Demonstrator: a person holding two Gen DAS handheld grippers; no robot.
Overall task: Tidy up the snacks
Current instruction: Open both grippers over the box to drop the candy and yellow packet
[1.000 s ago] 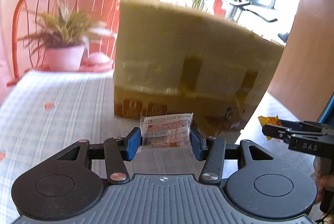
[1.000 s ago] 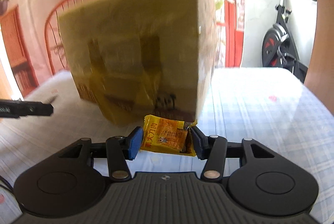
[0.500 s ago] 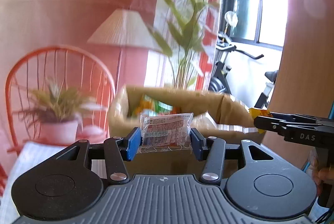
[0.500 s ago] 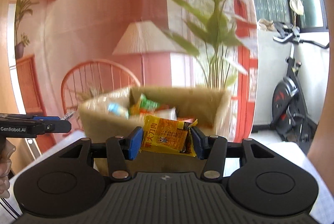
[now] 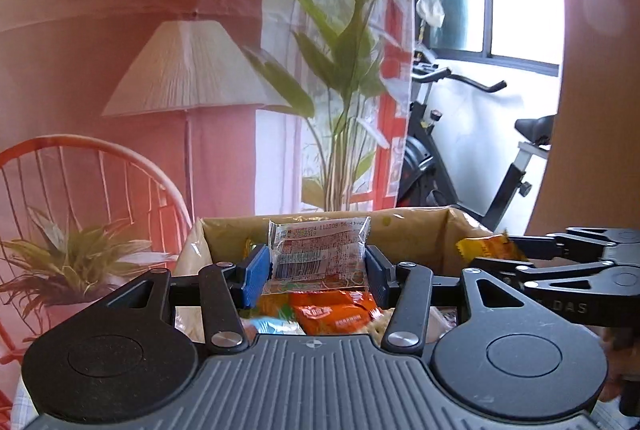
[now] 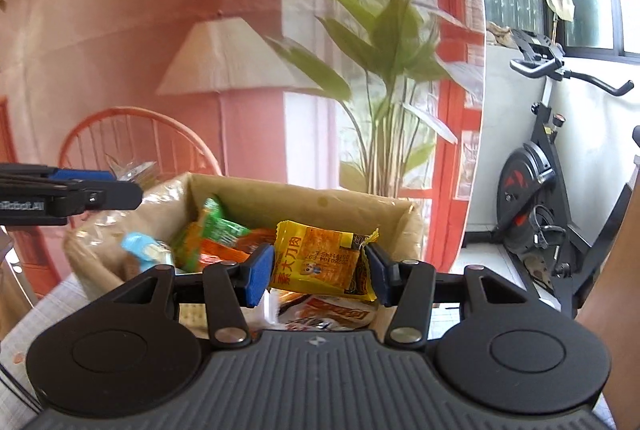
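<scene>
My left gripper (image 5: 316, 276) is shut on a clear snack packet (image 5: 318, 256) with a barcode and red print, held over the open cardboard box (image 5: 404, 230). My right gripper (image 6: 318, 278) is shut on a yellow snack packet (image 6: 320, 256) with red characters, also above the cardboard box (image 6: 320, 205). Inside the box lie several packets: orange (image 5: 336, 314), green (image 6: 218, 226), light blue (image 6: 142, 248). In the left wrist view the right gripper (image 5: 492, 254) reaches in from the right with its yellow packet (image 5: 484, 250). The right wrist view shows the left gripper (image 6: 120, 185) at the left edge.
A checked tablecloth (image 6: 36, 318) covers the table under the box. Behind stand a red wire chair (image 5: 92, 181), a potted plant (image 5: 68, 266), a floor lamp (image 5: 188, 73), a tall leafy plant (image 5: 344, 69) and an exercise bike (image 6: 548, 169).
Both grippers have risen from table level in front of the box to above its open top, each still holding its packet. The box interior has come into view.
</scene>
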